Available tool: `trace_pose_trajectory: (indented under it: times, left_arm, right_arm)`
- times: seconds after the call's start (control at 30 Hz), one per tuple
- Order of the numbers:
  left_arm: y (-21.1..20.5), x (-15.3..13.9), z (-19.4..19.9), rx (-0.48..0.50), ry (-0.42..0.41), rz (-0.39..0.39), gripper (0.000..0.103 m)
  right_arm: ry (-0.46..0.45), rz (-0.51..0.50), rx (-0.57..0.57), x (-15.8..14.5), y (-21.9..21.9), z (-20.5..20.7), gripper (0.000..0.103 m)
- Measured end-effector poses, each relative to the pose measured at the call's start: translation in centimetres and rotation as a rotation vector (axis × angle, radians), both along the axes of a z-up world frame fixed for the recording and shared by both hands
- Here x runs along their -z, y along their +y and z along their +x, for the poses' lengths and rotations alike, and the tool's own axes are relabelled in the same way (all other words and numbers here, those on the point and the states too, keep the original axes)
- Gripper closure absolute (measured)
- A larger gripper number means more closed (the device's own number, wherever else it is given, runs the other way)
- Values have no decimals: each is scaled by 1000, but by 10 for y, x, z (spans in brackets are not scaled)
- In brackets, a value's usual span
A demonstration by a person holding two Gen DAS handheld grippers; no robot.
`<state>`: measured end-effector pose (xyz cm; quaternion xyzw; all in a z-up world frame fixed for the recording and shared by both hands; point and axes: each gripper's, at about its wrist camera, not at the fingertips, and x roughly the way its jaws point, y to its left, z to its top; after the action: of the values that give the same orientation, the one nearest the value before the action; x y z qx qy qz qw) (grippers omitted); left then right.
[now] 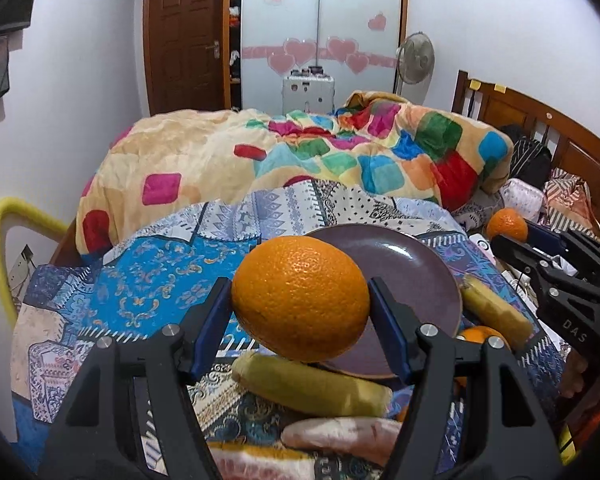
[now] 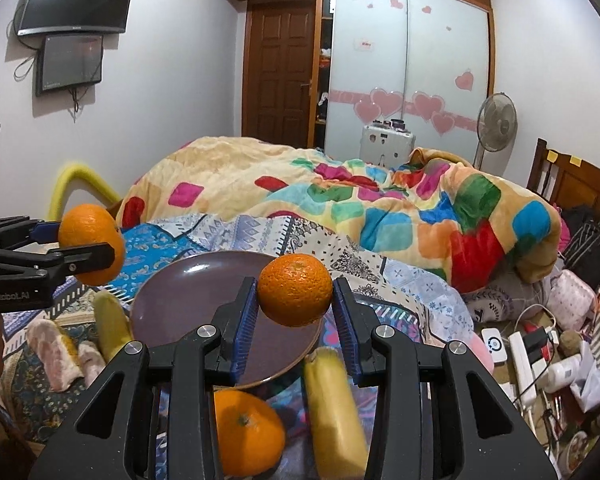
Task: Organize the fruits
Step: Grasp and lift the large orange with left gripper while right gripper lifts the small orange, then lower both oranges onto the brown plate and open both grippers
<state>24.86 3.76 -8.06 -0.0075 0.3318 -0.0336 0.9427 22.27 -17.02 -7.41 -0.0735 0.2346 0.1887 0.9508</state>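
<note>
My left gripper (image 1: 300, 304) is shut on a large orange (image 1: 300, 298) and holds it above the near rim of an empty purple plate (image 1: 412, 268). It also shows at the left of the right wrist view (image 2: 88, 246). My right gripper (image 2: 295, 300) is shut on a smaller orange (image 2: 295, 289) above the same plate (image 2: 196, 300). A third orange (image 2: 246, 432) lies on the patterned sheet beside the plate. Yellow bananas (image 2: 334, 408) (image 1: 312, 386) lie on either side of the plate.
A pinkish sweet potato (image 1: 340, 434) lies near the bananas. A heaped colourful quilt (image 1: 300, 152) fills the bed behind the plate. A power strip, cables and bottles (image 2: 528, 352) clutter the right side. A wooden headboard (image 1: 540, 128) stands at the right.
</note>
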Motion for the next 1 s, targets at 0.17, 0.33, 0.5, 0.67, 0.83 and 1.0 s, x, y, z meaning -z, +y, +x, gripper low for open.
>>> trace_pose_trajectory:
  times: [0.17,0.33,0.5,0.67,0.83,1.0]
  left_arm:
    - [1,11,23,2,56,4,36]
    - [3,26,45,10,125,-6,36]
    - [3,36,56,12,167,2,36]
    - [0,39,67,54,206,13,36]
    - [-5,42,80,68,243,17,36]
    - [-16,45,88,83,251,71,35]
  right_arm:
    - [30,-37,-16,2,7,14,68]
    - [63,-75,-34,6,15,31,68]
    - [121,-97,-51,18,21,48,68]
    - [187,-143,-74,28,27,63,68]
    - [250,-188,-106,39,36,72,68]
    - [294,-203,-131,45,40,77,68]
